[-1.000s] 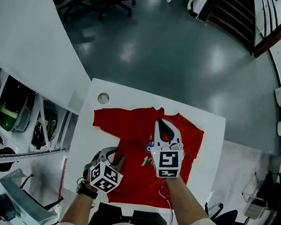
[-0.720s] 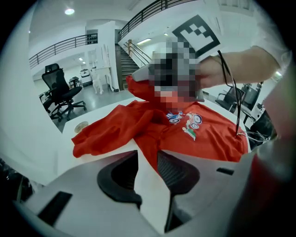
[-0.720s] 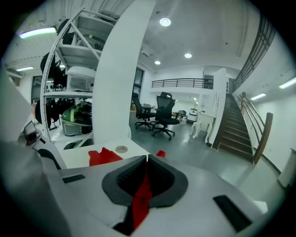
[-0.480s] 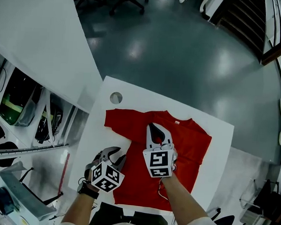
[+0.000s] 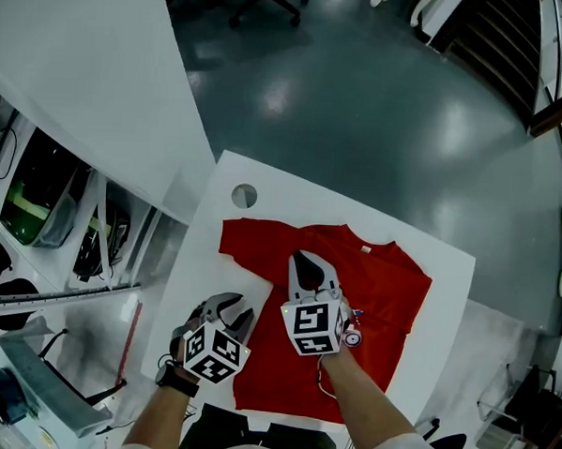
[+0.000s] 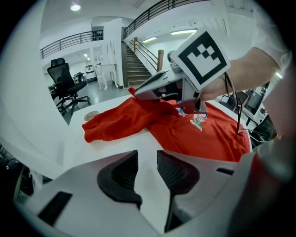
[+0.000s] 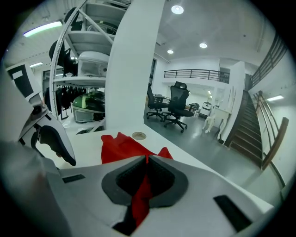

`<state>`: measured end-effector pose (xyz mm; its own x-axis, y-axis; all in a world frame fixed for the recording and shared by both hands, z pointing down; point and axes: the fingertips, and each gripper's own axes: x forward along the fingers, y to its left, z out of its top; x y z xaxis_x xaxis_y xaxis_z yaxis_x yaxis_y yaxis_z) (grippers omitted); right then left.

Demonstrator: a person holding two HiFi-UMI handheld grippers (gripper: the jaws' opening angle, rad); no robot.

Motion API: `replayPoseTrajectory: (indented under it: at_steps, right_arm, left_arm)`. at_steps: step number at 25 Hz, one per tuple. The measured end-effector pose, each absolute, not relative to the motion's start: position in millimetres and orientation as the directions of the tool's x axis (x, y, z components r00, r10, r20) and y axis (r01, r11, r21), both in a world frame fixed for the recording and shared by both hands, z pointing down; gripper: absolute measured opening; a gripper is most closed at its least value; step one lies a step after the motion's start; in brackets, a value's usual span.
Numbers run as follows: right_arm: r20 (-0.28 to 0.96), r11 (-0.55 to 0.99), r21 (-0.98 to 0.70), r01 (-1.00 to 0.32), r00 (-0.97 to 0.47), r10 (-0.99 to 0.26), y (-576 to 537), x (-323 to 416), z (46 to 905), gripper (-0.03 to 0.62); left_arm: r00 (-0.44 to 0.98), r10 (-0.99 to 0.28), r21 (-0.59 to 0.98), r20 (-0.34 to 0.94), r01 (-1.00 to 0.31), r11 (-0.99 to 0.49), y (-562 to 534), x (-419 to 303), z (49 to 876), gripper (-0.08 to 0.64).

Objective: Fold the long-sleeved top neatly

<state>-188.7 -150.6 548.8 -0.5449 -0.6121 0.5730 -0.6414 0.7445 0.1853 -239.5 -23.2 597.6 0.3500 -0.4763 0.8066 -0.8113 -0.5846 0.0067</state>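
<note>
By the desk's [image 5: 213, 262] near left edge, the left gripper [image 5: 230, 308] hangs over bare white surface just beside the red long-sleeved top [image 5: 391, 281], its jaws apart with nothing between them. Slightly farther in, the right gripper [image 5: 305, 258] has its jaws closed on a pinch of the top's red fabric, which rises from the desk to the tips. The top lies spread across the desk's middle, one sleeve reaching toward the left edge. A round cable port [image 5: 244, 195] sits near the far left corner
</note>
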Motion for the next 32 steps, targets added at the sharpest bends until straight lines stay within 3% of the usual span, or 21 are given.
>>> replayPoseTrajectory:
  at_steps: [3,7,18,32]
  right_arm:
    - [0.575,0.756,0.177,-0.630,-0.557,-0.599,-148.2,-192.9,549.8,0.035]
    - [0.563,0.783,0.176,-0.597,-0.591,-0.577,-142.1,-204.1,543.6,0.104]
    - [0.556,0.775,0.181,-0.605,-0.587,-0.588,-141.2,-200.5,539.3,0.106]
    - [0.559,0.758,0.179,-0.627,-0.569,-0.603,-147.0,-194.5,535.7,0.104]
  left_arm:
    - [0.347,-0.479,0.009,0.806,-0.817,-0.577,-25.2,-242.5,598.7,0.135]
    - [0.342,-0.485,0.010,0.805,-0.825,-0.565,-29.5,-247.1,599.5,0.135]
    - [0.308,-0.514,-0.005,0.801,-0.855,-0.519,-49.3,-259.0,596.4,0.135]
    - [0.213,-0.612,0.000,0.761,-0.944,-0.329,-100.5,-317.1,583.3,0.137]
